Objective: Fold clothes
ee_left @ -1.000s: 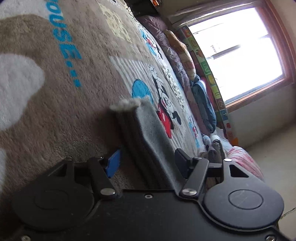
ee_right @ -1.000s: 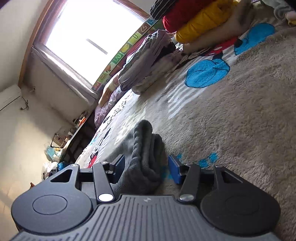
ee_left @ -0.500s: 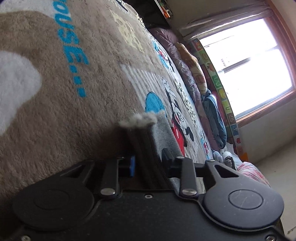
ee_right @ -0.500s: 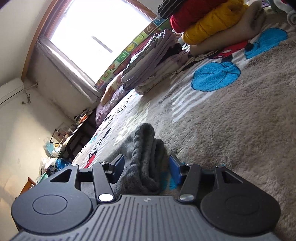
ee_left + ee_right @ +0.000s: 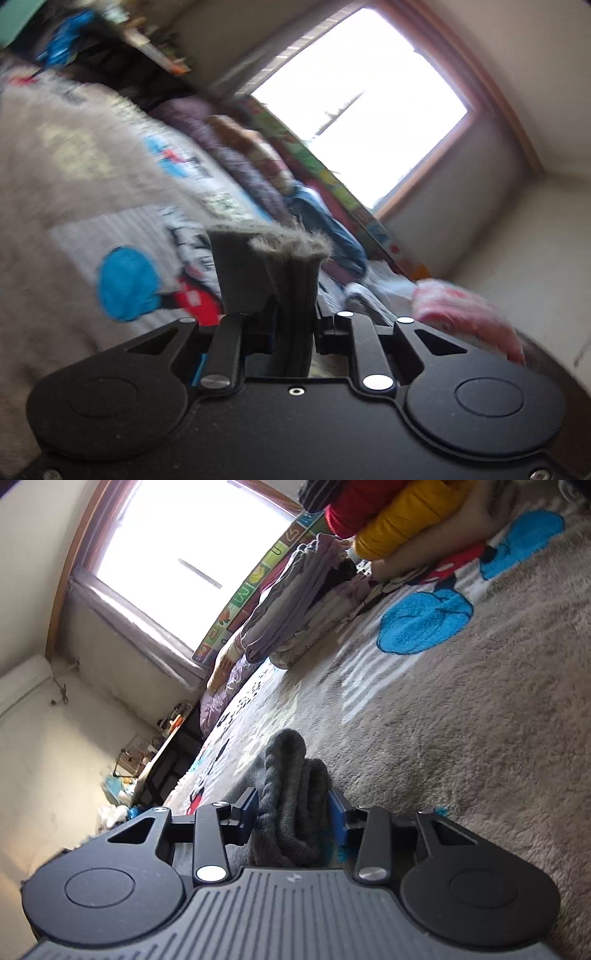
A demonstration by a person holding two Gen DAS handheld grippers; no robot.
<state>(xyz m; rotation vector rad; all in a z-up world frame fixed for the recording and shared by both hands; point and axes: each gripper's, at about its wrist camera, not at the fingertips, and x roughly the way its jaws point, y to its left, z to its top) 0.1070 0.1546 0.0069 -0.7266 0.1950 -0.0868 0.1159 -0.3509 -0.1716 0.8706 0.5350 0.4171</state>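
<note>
A dark grey fleecy garment [image 5: 291,291] is pinched edge-on in my left gripper [image 5: 293,332], which is shut on it and holds its fuzzy hem above the bed. The left wrist view is blurred by motion. In the right wrist view, a bunched fold of the same grey garment [image 5: 295,797] sits between the blue pads [image 5: 338,821] of my right gripper [image 5: 293,812], which is shut on it just above the beige Mickey Mouse blanket [image 5: 461,720].
Folded clothes are piled at the bed's far side: a grey-lilac stack [image 5: 295,602], a yellow jacket [image 5: 402,524] and a red one [image 5: 354,502]. More clothes [image 5: 325,221] and a pink bundle [image 5: 461,314] lie below the window [image 5: 362,103]. A cluttered desk [image 5: 162,746] stands by the wall.
My left gripper closed on the garment's hem and swung up and round, lifting it off the blanket. My right gripper closed tighter on the bunched fold and rose slightly.
</note>
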